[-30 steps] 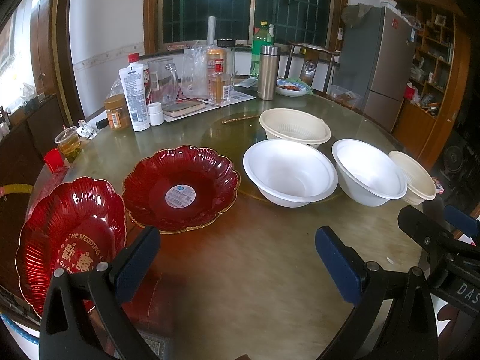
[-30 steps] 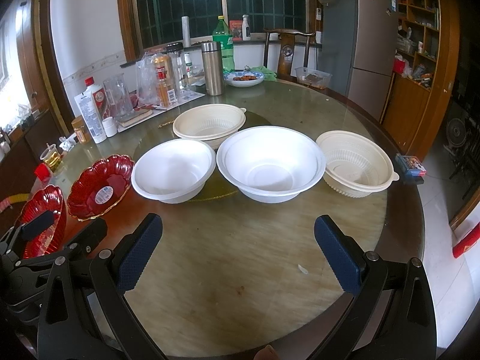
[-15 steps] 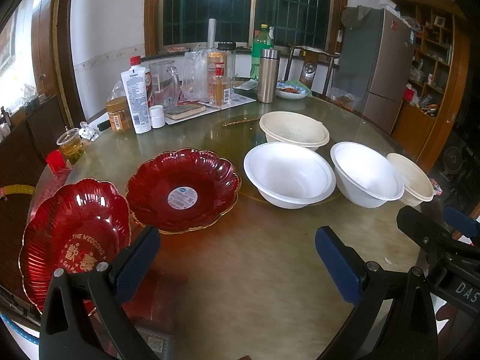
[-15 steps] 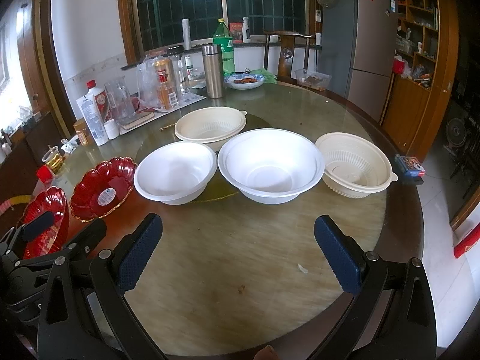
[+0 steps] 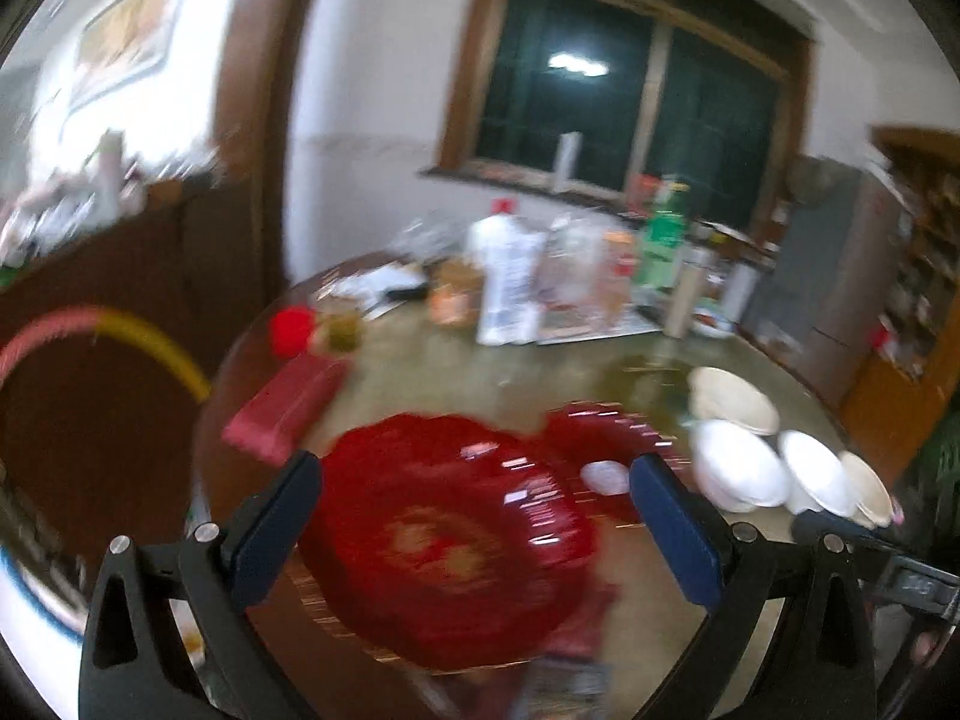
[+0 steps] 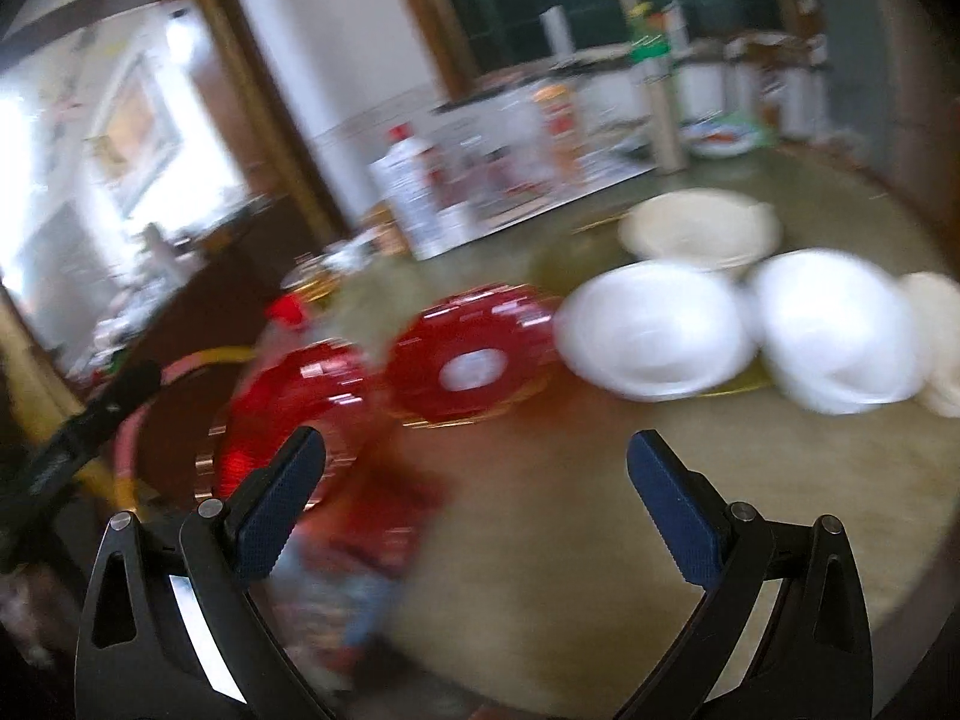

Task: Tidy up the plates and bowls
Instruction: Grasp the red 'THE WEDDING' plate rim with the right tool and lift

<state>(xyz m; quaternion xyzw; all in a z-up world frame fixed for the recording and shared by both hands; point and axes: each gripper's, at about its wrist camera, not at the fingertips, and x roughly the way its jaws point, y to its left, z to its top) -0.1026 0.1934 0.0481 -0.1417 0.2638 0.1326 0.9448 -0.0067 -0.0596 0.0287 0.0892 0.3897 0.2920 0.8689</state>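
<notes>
Left gripper (image 5: 474, 516) wide open, empty, with the near scalloped red plastic plate (image 5: 444, 546) directly ahead between its jaws. Right gripper (image 6: 474, 498) likewise wide open, empty; second red plate (image 6: 468, 360) ahead, white round bowls (image 6: 654, 330) ahead-right. Both views blurred.

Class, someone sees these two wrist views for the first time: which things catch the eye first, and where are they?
The near red plate fills the space between the open left gripper fingers. A second red plate lies beside it, and two white bowls sit further right on the table.
</notes>
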